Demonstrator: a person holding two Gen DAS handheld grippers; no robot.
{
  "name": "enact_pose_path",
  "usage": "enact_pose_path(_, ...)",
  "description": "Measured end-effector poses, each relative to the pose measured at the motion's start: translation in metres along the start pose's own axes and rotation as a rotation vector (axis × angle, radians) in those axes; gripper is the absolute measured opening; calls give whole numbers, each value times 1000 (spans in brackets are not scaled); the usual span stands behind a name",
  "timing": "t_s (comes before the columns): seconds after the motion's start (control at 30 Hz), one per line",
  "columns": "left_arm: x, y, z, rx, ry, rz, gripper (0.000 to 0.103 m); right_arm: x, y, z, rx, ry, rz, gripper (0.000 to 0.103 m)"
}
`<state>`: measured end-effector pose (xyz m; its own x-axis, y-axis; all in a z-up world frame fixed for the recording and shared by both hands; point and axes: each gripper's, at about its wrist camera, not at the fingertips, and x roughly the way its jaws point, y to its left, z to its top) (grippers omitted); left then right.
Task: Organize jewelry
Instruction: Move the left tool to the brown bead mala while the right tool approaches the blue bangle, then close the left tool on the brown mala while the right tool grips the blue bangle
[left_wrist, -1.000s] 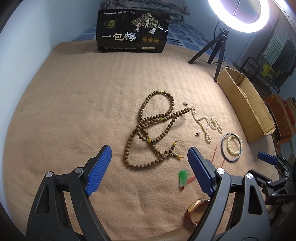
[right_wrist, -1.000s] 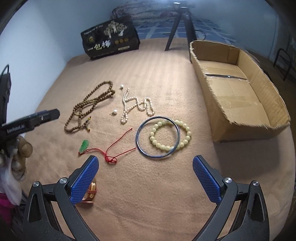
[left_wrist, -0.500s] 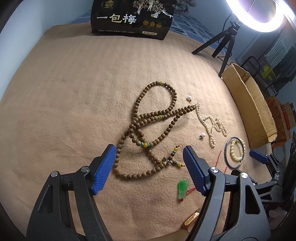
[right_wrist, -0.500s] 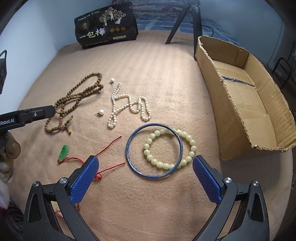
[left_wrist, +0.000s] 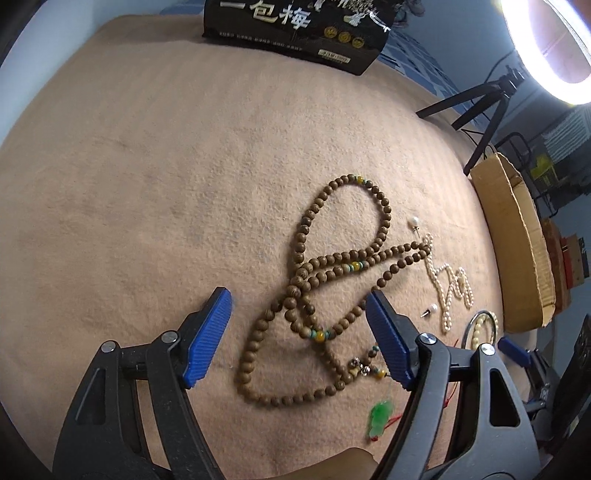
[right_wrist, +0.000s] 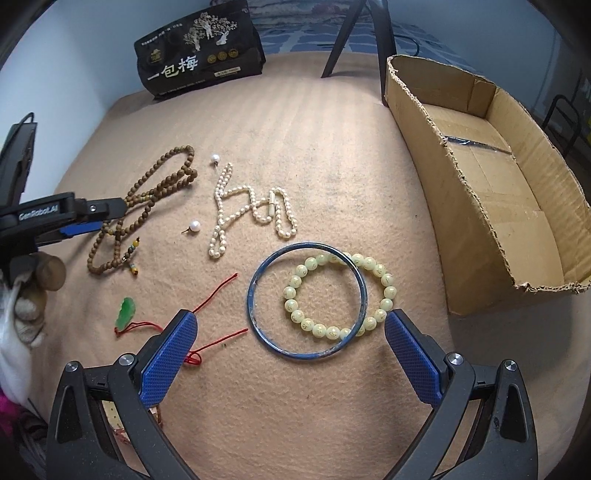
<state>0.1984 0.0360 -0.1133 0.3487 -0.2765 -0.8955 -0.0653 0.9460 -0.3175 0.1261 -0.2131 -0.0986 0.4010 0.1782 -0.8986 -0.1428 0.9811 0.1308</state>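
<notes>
This looks like a bedroom in somebody's home, set up for filming. The working surface is a soft tan blanket (right_wrist: 314, 122) with faint ribbing, spread over what seems to be a bed; blue checked bedding (right_wrist: 295, 40) peeks out past its far edge at the top of the frame. A lit ring light (left_wrist: 550, 48) on a black tripod (left_wrist: 480, 110) stands at the upper right of the left view. A black snack bag (right_wrist: 199, 48) printed with Chinese characters leans against the pale wall at the back. A rough-cut cardboard box (right_wrist: 491, 206) sits on the right, and cluttered shelving shows dimly at the far right edge.
</notes>
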Motion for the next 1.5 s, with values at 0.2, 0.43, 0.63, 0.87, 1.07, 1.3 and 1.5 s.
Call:
enact_pose_path(0.2,7,-6,5,-3,19,-41,79,1,1,1,-12,-4,9,101)
enact_pose_path(0.43,12,-26,-3,118,19,39,79,7,3,5,-30,1,1,101)
enact_pose_path(0.63,14,-34,-8,158,13,88,79,13,9,5,-59,15,-48,101)
enact_pose_path(0.87,17,-39,-9,200,13,140,79,14,2,6,-46,26,-92,88)
enact_pose_path(1.07,20,-48,-13,253,6,199,77,13,5,6,-68,22,-98,88)
enact_pose_path(1.3,15,-43,-12,236,-4,205,60,13,14,1,-128,20,-177,72)
enact_pose_path(1.5,11,-31,-7,213,-12,192,30,10,7,1,-99,10,-144,72)
